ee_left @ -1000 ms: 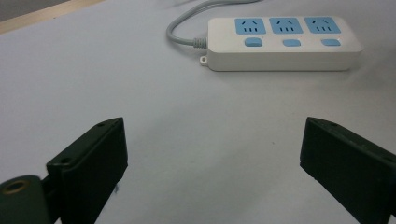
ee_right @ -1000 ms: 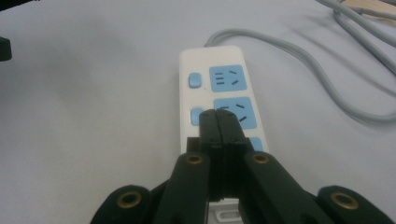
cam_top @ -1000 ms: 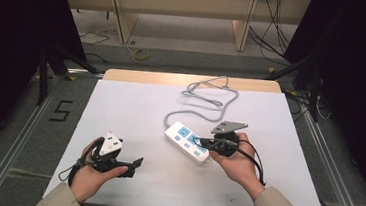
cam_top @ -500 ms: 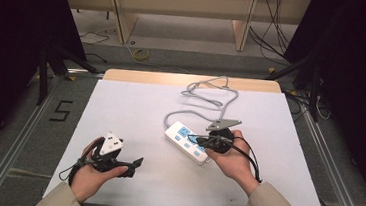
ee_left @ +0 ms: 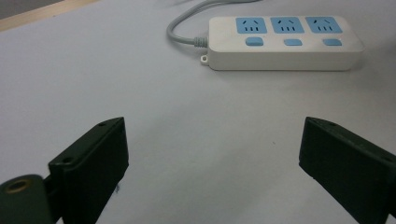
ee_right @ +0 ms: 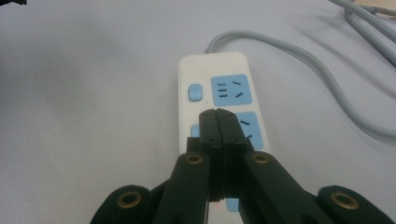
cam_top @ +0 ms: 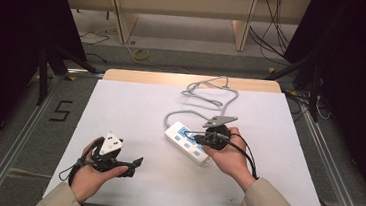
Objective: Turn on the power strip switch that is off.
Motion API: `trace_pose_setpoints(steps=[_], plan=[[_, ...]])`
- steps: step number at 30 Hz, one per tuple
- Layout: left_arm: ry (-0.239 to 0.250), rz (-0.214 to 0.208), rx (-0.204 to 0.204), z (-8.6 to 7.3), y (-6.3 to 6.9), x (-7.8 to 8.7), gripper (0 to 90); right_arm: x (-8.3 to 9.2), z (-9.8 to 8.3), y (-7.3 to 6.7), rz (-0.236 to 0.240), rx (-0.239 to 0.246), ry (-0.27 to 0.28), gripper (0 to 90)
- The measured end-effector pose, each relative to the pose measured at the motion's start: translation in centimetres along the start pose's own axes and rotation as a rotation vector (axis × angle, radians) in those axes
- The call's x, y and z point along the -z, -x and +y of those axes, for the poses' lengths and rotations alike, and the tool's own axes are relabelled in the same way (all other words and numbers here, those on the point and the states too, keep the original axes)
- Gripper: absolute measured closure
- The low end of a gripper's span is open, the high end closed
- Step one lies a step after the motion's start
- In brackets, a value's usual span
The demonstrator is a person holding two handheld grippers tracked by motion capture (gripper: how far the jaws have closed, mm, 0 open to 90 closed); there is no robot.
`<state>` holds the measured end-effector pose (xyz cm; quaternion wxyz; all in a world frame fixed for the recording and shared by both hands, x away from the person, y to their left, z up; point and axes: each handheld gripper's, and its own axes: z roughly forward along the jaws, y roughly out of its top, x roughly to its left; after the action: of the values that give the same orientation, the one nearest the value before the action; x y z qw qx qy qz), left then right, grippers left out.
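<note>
At frame centre the right gripper (ee_right: 218,122), jaws together, hovers over the power strip's (cam_top: 187,142) middle switch, seemingly unpressed, while the left gripper (ee_left: 212,154) waits apart at the lower left

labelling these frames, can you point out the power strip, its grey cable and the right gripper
power strip (ee_left: 285,44), left gripper view, on its white top face.
grey cable (ee_right: 299,58), right gripper view, on the run leaving the strip's end.
right gripper (ee_right: 218,122), right gripper view, at the closed jaw tips.
</note>
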<state>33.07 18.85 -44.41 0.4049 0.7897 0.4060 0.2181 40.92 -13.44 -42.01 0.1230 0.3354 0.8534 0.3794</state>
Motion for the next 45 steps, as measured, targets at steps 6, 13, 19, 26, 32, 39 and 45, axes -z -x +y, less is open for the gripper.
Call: trace_pose_setpoints(steps=[6,13,19,26,32,39,45], plan=[[-0.001,0.000,-0.002,0.0,0.0,0.0,7.9,-0.5,0.3,-0.1,0.004,-0.002,-0.010,90.0],[-0.002,-0.002,-0.002,0.0,0.0,0.0,8.0,-0.9,0.6,0.1,0.004,0.001,-0.018,90.0],[-0.003,-0.003,-0.002,0.0,0.1,0.0,8.3,-1.5,0.9,-0.1,0.008,0.003,-0.036,90.0],[-0.003,-0.003,-0.002,0.0,0.1,0.0,8.4,-1.8,1.5,-0.3,0.010,0.014,-0.045,90.0],[-0.003,-0.002,-0.002,0.0,0.1,-0.1,8.4,-2.4,1.8,-0.4,0.012,0.014,-0.055,90.0],[-0.003,-0.002,-0.004,0.0,0.1,-0.1,8.6,-2.6,2.1,-0.4,0.015,0.015,-0.062,90.0],[-0.001,-0.002,-0.002,0.0,0.0,-0.1,8.6,-2.8,2.4,-0.4,0.016,0.017,-0.069,90.0]])
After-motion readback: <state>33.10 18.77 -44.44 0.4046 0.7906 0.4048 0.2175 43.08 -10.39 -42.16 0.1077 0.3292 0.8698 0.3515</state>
